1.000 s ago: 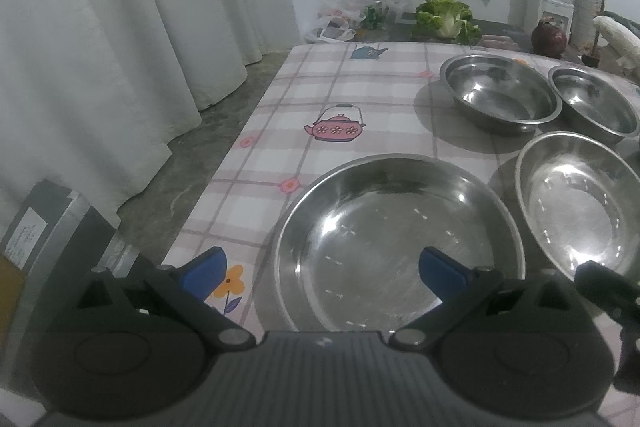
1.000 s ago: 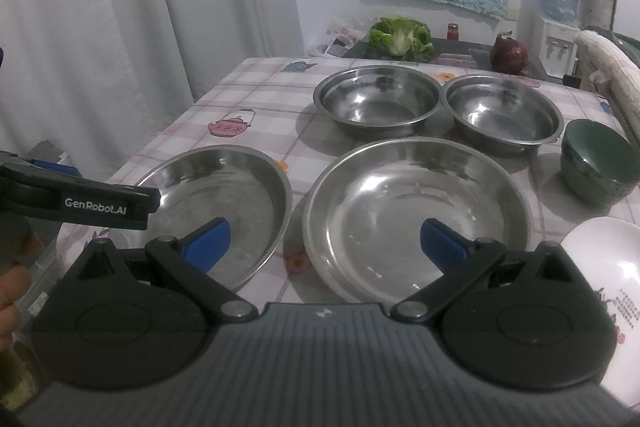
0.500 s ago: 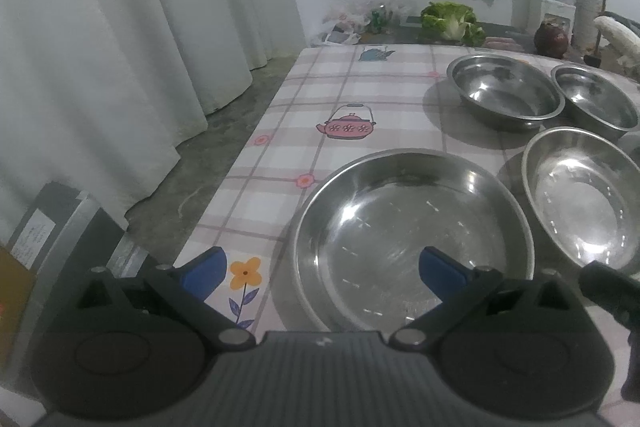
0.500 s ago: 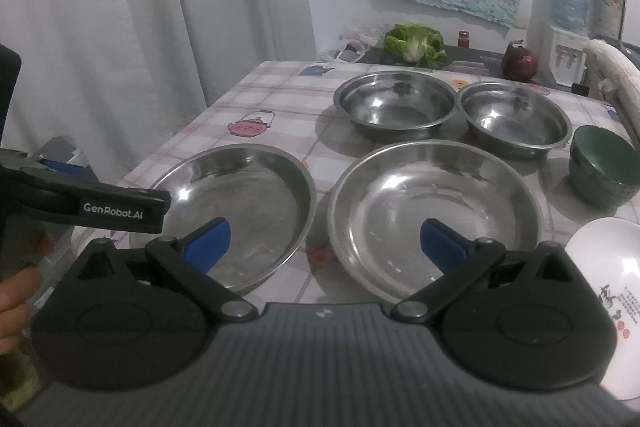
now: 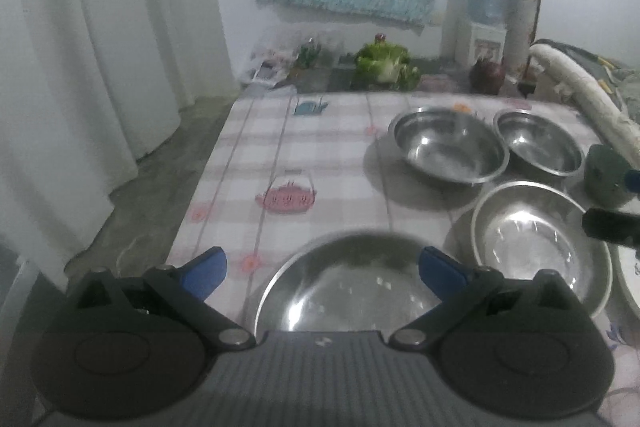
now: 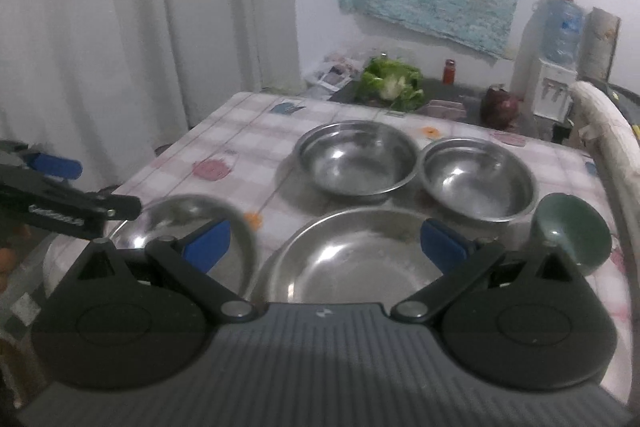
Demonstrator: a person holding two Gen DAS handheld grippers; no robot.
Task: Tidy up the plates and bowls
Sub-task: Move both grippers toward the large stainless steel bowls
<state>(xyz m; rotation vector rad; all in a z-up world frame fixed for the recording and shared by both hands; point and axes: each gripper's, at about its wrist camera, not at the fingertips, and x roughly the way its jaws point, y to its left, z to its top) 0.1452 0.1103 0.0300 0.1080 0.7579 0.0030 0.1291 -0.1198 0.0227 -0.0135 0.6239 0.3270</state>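
Two wide steel plates lie side by side at the near edge of the checked tablecloth: the left plate (image 5: 352, 283) (image 6: 180, 223) and the right plate (image 5: 536, 247) (image 6: 360, 263). Behind them stand a big steel bowl (image 5: 448, 147) (image 6: 356, 155) and a smaller steel bowl (image 5: 540, 143) (image 6: 478, 179). A dark green bowl (image 5: 604, 179) (image 6: 572, 231) sits at the right, and a white plate's rim (image 5: 630, 283) shows beside it. My left gripper (image 5: 322, 267) hangs open over the left plate. My right gripper (image 6: 326, 243) hangs open over the right plate. Neither touches anything.
A lettuce head (image 6: 394, 83), a red onion (image 6: 500, 107) and a water dispenser (image 6: 556, 67) stand beyond the table's far end. White curtains (image 5: 100, 47) hang left of the table, over the floor. A padded chair back (image 6: 612, 147) runs along the right side.
Both grippers have drawn back and lifted, so the plates sit lower in both views. The white plate has left the right wrist view. Both stay open.
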